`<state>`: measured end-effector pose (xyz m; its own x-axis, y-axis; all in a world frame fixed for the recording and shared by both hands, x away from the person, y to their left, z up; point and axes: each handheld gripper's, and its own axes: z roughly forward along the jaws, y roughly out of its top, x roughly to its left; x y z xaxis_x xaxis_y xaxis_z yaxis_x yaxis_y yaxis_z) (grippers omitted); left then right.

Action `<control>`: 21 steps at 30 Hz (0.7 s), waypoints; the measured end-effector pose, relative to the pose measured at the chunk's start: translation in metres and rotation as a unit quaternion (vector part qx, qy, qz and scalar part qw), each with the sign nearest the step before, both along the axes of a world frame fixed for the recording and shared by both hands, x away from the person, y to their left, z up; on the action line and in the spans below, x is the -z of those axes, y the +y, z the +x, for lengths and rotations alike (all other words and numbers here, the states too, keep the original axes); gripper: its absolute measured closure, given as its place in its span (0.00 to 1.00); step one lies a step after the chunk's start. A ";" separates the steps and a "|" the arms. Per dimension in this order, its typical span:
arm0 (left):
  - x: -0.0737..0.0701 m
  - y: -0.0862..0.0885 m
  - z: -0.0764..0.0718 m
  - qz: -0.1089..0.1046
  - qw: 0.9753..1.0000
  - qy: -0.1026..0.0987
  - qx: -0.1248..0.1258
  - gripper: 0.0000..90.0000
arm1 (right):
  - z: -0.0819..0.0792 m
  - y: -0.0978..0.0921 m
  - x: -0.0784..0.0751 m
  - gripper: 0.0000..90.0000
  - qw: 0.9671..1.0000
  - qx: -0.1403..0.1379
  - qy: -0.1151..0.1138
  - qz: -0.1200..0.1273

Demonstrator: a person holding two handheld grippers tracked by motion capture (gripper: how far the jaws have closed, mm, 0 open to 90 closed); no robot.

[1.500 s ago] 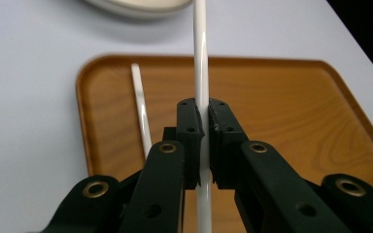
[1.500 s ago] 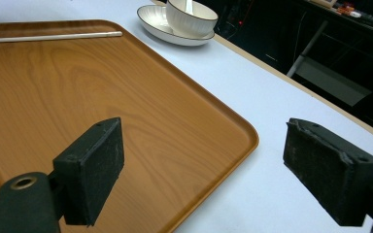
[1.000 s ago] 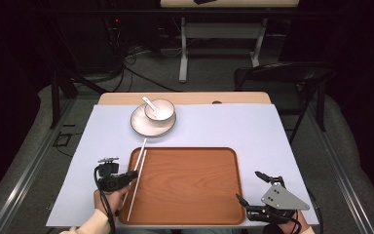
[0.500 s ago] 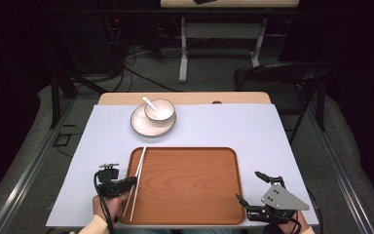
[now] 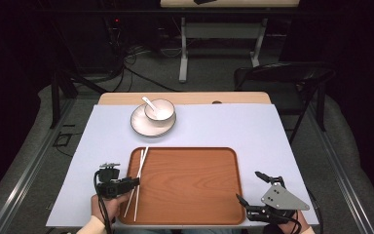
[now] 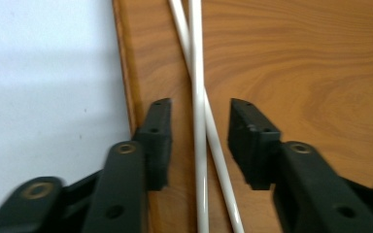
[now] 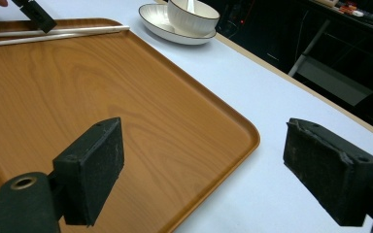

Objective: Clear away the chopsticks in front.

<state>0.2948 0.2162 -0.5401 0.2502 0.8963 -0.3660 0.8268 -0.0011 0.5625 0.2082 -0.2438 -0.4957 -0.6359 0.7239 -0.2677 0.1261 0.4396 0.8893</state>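
Note:
Two white chopsticks [image 5: 140, 165] lie crossed along the left side of a brown wooden tray [image 5: 190, 180]. My left gripper [image 5: 126, 184] hovers over their near half, open. In the left gripper view the chopsticks [image 6: 197, 58] run between the two jaws of the left gripper [image 6: 200, 104] without touching either pad, resting on the tray [image 6: 296, 58]. My right gripper [image 5: 248, 185] is open at the tray's near right corner with nothing in it. The right gripper view has the right gripper [image 7: 204, 160] wide open above the tray [image 7: 77, 87] edge, with the chopsticks [image 7: 53, 34] far off.
A white bowl [image 5: 159, 109] with a spoon in it stands on a white plate [image 5: 153, 124] behind the tray. A pale blue sheet [image 5: 253, 131] covers the table. A dark chair [image 5: 282, 73] stands beyond the far right corner.
The chopsticks were held together as one line at the tray's left edge. They now lie slightly spread on the tray, and the left gripper has opened and drawn a little nearer the person.

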 end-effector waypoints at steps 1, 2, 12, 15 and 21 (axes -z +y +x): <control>-0.004 0.001 0.000 0.002 1.000 -0.010 0.005 0.59 | 0.000 0.000 0.000 0.16 1.000 0.000 0.000 0.000; -0.007 0.002 0.000 0.005 1.000 -0.020 0.010 0.54 | 0.000 0.000 0.000 0.16 1.000 -0.001 0.000 0.000; -0.049 0.020 0.004 0.065 0.984 -0.145 0.083 0.22 | 0.000 0.000 0.000 0.16 1.000 -0.001 -0.002 0.000; -0.057 0.030 0.002 0.077 0.979 -0.169 0.089 0.17 | 0.000 0.000 0.000 0.16 1.000 -0.002 -0.002 0.000; -0.067 0.051 -0.010 0.085 0.972 -0.203 0.085 0.13 | -0.001 0.000 0.000 0.16 1.000 -0.002 -0.002 -0.001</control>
